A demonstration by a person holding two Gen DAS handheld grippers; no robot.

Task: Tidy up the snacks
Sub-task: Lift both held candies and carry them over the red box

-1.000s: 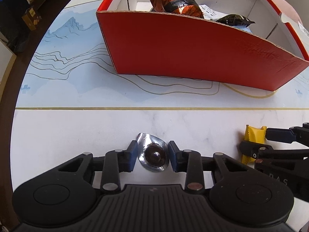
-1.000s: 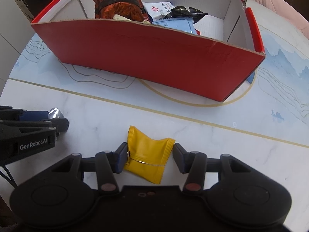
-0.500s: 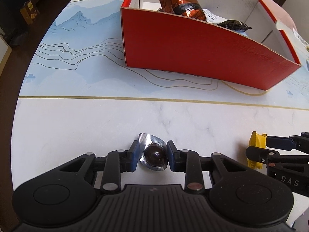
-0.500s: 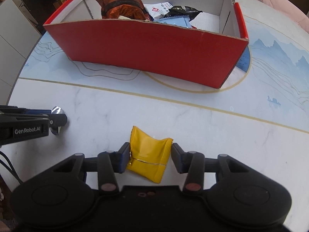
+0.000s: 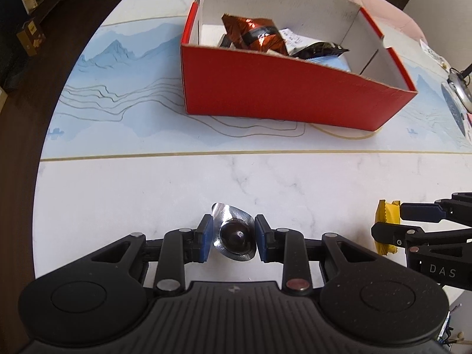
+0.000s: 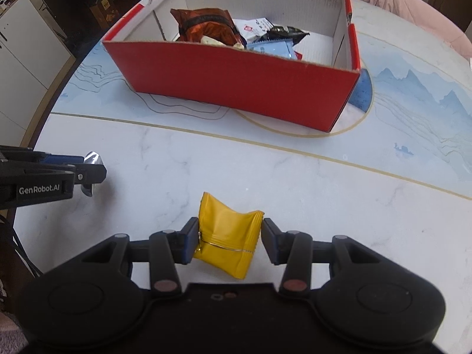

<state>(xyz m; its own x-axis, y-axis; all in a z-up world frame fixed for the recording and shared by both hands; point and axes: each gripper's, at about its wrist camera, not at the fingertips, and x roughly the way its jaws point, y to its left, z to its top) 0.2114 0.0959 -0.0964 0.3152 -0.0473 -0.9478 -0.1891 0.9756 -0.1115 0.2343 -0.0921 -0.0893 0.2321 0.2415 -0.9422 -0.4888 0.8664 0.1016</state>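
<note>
Both views are evenly and softly lit, with the pale counter (image 5: 147, 194) rendered bright and only faint shadows cast. Glare is caught on the silver foil wrapper (image 5: 233, 231) and the copper snack bag (image 5: 253, 34). Straight edges are bowed by fisheye distortion, corners are darkly vignetted, and the far background is dim and soft.

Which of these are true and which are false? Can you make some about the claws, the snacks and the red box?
1. The left gripper pinches a silver foil snack. True.
2. The right gripper holds a blue packet. False: it pinches a yellow packet.
3. The red box has snacks in it. True.
4. The yellow packet is inside the box. False: it is outside, in front of the box, above the table.
</note>
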